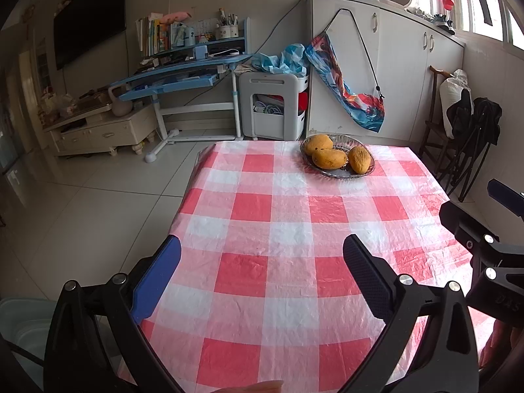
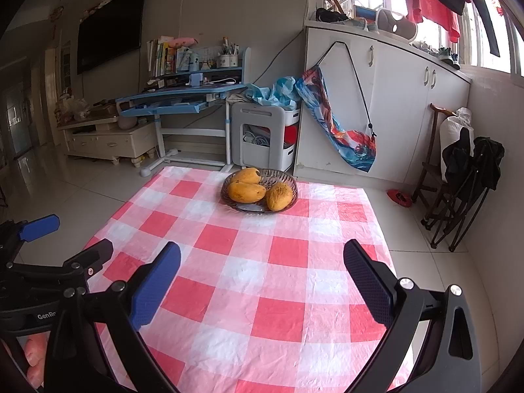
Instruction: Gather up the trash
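Note:
My left gripper [image 1: 262, 249] is open and empty above the near part of a table covered with a red and white checked cloth [image 1: 281, 229]. My right gripper [image 2: 262, 252] is open and empty over the same cloth [image 2: 249, 262]. Each gripper shows at the edge of the other's view: the right one [image 1: 491, 229] at the right, the left one [image 2: 49, 245] at the left. No trash shows on the cloth in either view. A pale green bin [image 1: 23, 324] sits on the floor at the table's near left corner.
A glass bowl [image 1: 339, 159] with three mangoes stands at the far end of the table; it also shows in the right wrist view [image 2: 258, 191]. Beyond are a blue desk [image 1: 183, 78], a white cart [image 1: 271, 108], white cabinets [image 1: 393, 75] and folded chairs [image 1: 465, 144].

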`<state>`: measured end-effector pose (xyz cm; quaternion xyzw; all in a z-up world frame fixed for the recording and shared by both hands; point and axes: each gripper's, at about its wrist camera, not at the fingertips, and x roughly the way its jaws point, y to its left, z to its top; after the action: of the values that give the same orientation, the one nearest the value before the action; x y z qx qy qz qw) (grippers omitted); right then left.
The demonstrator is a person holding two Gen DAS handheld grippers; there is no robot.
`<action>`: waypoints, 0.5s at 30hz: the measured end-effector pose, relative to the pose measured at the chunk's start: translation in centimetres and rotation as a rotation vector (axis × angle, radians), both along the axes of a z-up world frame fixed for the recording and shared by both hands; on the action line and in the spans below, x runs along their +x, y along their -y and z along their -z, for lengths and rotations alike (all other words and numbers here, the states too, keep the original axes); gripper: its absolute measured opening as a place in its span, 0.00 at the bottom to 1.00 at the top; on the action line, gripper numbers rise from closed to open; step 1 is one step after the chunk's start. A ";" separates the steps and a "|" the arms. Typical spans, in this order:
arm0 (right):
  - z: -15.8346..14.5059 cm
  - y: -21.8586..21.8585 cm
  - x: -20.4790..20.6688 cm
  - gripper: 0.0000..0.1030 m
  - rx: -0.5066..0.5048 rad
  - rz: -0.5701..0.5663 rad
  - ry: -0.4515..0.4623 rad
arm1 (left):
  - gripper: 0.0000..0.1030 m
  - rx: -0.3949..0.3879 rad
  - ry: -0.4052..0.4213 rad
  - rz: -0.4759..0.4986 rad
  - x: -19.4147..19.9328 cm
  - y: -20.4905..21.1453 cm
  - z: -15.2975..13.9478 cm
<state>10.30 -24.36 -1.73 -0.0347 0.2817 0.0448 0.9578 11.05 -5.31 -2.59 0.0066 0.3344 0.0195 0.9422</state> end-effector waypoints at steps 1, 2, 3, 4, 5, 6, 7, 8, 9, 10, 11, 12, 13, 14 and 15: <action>0.0 0.0 0.0 0.93 -0.001 0.000 0.001 | 0.93 0.000 0.000 0.000 0.0 0.0 0.0; 0.0 -0.1 0.0 0.93 -0.001 0.000 0.001 | 0.93 0.000 0.001 0.000 0.0 0.0 0.0; 0.0 -0.1 0.0 0.93 -0.001 0.000 0.000 | 0.93 0.000 0.001 0.000 0.0 0.0 0.0; 0.0 -0.1 0.0 0.93 -0.001 0.000 0.000 | 0.93 0.001 0.001 -0.001 0.0 0.0 0.0; 0.0 -0.1 0.0 0.93 -0.001 0.000 -0.001 | 0.93 0.000 0.000 -0.001 0.0 0.0 0.0; 0.0 -0.1 -0.1 0.93 -0.001 0.000 -0.001 | 0.93 -0.001 0.000 -0.001 0.1 0.0 0.0; 0.0 -0.1 -0.1 0.93 -0.001 0.000 -0.001 | 0.93 0.000 0.001 0.000 0.0 0.0 0.0; 0.0 -0.1 -0.1 0.93 -0.001 0.000 -0.001 | 0.93 0.001 0.001 -0.001 0.0 0.0 0.0; 0.0 -0.1 -0.1 0.93 -0.001 0.000 -0.001 | 0.93 0.001 0.001 0.000 0.0 0.0 0.0; 0.0 -0.1 -0.1 0.93 -0.001 0.000 -0.001 | 0.93 0.001 0.001 -0.001 0.0 0.0 0.0; 0.0 -0.1 -0.1 0.93 -0.001 0.000 -0.001 | 0.93 0.002 0.001 -0.001 0.1 0.0 0.0; 0.0 -0.1 -0.1 0.93 -0.001 0.000 -0.001 | 0.93 0.001 0.000 0.000 0.0 0.0 0.0; 0.0 -0.1 -0.1 0.93 -0.001 0.000 -0.001 | 0.93 0.001 0.000 0.000 0.0 0.0 0.0; 0.0 -0.1 -0.1 0.93 -0.001 0.000 0.000 | 0.93 0.001 0.000 0.000 0.0 0.0 0.0; 0.0 -0.1 -0.1 0.93 -0.002 0.000 -0.001 | 0.93 0.000 0.000 0.000 0.0 0.0 0.0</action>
<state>10.24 -24.26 -1.73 -0.0354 0.2820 0.0445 0.9577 11.05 -5.33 -2.61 0.0068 0.3342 0.0194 0.9423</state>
